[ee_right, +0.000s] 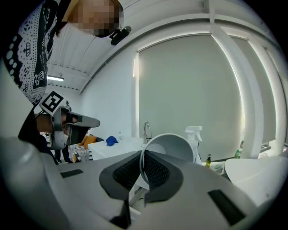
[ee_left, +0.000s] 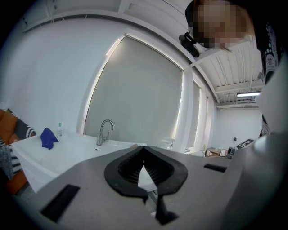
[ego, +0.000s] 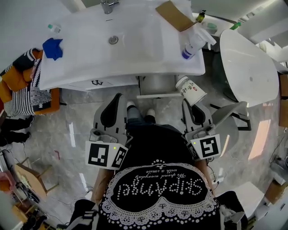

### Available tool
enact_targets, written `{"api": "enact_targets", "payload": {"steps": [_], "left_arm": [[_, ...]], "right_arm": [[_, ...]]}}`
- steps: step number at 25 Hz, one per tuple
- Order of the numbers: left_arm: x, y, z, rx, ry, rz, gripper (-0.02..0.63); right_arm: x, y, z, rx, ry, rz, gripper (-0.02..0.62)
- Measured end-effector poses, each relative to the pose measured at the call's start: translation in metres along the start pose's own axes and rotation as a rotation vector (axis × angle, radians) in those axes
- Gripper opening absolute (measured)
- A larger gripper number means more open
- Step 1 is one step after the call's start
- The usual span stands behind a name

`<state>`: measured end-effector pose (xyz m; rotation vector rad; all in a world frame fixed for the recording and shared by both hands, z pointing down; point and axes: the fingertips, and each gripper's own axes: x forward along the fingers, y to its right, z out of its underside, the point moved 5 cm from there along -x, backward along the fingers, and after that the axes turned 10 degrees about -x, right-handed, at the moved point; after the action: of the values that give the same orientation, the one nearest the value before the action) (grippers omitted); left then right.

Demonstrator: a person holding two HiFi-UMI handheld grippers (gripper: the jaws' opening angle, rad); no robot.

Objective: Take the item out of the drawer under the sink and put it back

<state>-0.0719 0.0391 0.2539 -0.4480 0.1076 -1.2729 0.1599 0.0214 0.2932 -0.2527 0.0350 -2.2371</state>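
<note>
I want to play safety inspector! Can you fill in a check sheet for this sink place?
Surface: white sink counter with chrome tap.
Job's things: white paper cup with red print, tilted, held by its rim.
Clutter: blue cloth, brown cardboard piece, white spray bottle on the counter.
Grippers: left hand-held gripper shut, empty; right hand-held gripper shut on the cup's rim.
Cables: nothing seen.
Surroundings: grey marble floor, white oval tub.
</note>
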Motion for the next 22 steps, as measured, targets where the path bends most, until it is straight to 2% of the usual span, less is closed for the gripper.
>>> {"api": "enact_targets", "payload": {"steps": [15,22], "left_arm": [[-0.01,0.003,0.014,-0.028,0.001,-0.02,0.005],[-0.01,0.007,0.015,-0.026,0.004,-0.012,0.005]], "right_arm": [[-0.001,0.0,0.006,-0.024,-0.023,-0.029,0.026],[0.0,0.0,0.005,-0.026,0.013,-0.045,0.026]]}}
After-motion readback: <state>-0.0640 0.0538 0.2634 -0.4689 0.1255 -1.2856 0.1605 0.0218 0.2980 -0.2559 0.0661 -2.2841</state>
